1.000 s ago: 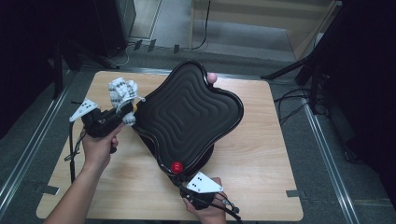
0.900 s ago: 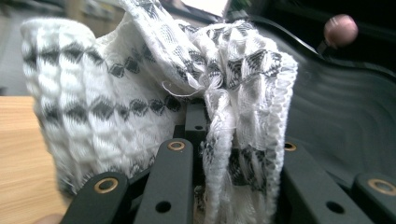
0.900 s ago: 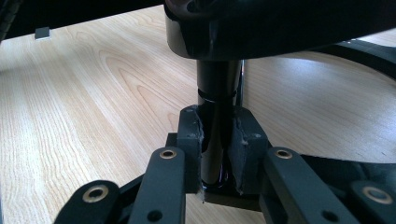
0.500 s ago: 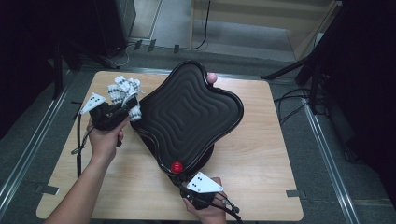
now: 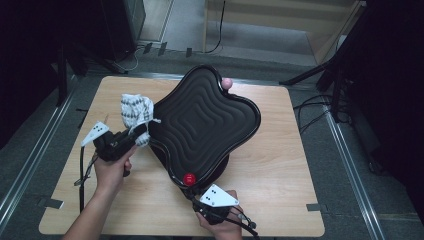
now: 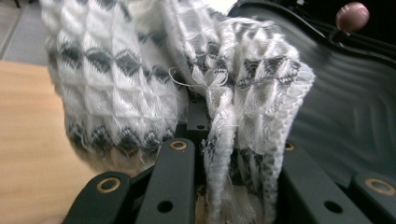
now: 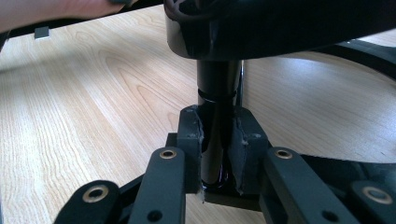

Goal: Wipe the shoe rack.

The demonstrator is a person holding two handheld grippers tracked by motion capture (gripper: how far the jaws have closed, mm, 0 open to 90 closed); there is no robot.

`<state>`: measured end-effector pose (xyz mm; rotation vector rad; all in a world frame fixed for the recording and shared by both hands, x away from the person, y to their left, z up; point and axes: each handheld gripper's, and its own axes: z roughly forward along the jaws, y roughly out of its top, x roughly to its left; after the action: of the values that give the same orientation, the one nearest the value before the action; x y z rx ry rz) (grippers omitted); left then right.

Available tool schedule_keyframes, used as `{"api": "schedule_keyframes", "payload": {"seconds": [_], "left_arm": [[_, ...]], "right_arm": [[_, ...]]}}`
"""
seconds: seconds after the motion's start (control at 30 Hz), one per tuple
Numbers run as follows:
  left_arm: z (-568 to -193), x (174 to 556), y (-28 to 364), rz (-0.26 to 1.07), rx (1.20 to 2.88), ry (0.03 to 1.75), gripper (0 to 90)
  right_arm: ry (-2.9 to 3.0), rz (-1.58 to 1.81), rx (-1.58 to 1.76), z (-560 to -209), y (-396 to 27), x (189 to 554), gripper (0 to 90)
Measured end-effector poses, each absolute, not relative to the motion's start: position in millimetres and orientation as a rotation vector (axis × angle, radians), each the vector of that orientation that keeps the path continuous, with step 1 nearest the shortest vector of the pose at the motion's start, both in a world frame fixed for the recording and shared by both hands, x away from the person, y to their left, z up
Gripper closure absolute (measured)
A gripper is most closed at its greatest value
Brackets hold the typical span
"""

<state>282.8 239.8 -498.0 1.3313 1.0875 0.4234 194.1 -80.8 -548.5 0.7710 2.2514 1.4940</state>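
Note:
A black lobed tray (image 5: pixel 210 125) with wavy ridges stands tilted on a round base at mid-table. A red knob (image 5: pixel 189 178) marks its near rim and a pink knob (image 5: pixel 227 83) its far rim. My left gripper (image 5: pixel 140 134) is shut on a white and grey patterned cloth (image 5: pixel 135 112), which hangs bunched at the tray's left rim. In the left gripper view the cloth (image 6: pixel 140 93) drapes over the jaws beside the ridged tray (image 6: pixel 355 107). My right gripper (image 7: pixel 217 149) is shut on a black post (image 7: pixel 217 107) under the tray's near edge.
The wooden table (image 5: pixel 280 165) has bare wood right of the tray and along its front. Dark stands and cables (image 5: pixel 320 105) lie on the floor past the right edge. Metal rails (image 5: pixel 30 150) run beside the table.
My left gripper has carried the cloth a little to the right and then nearer to the person, along the tray's left rim. The right gripper has stayed put.

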Motion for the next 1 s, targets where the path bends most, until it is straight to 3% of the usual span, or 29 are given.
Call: {"api": "schedule_keyframes", "payload": {"seconds": [0.1, 0.23, 0.4, 0.5, 0.57, 0.7, 0.87, 1.0], "left_arm": [[-504.0, 267.7, 242.1, 0.446, 1.344, 1.085, 78.8], [-527.2, 258.5, 248.7, 0.431, 1.377, 1.224, 79.3], [-543.1, 276.5, 245.4, 0.246, 1.468, 1.346, 75.5], [-545.5, 280.9, 236.8, 0.234, 1.497, 1.332, 62.4], [-543.8, 278.7, 236.8, 0.236, 1.505, 1.282, 47.6], [-533.3, 271.2, 257.9, 0.263, 1.491, 1.292, 27.9], [-529.6, 262.2, 294.8, 0.403, 1.453, 1.432, 28.5], [-517.3, 253.6, 288.9, 0.467, 1.402, 1.319, 30.8]], "right_arm": [[2.252, 1.493, 0.771, -548.4, -80.8, 194.2, 76.1], [2.251, 1.491, 0.773, -548.1, -80.8, 194.0, 76.1], [2.252, 1.489, 0.776, -548.0, -80.6, 194.0, 76.0], [2.25, 1.489, 0.777, -548.0, -80.3, 193.8, 76.0], [2.247, 1.488, 0.778, -548.1, -80.9, 193.5, 76.0], [2.248, 1.485, 0.782, -547.7, -84.0, 193.4, 76.0], [2.247, 1.482, 0.784, -547.5, -87.4, 193.7, 75.9], [2.248, 1.479, 0.788, -547.2, -87.1, 193.4, 76.0]]}}
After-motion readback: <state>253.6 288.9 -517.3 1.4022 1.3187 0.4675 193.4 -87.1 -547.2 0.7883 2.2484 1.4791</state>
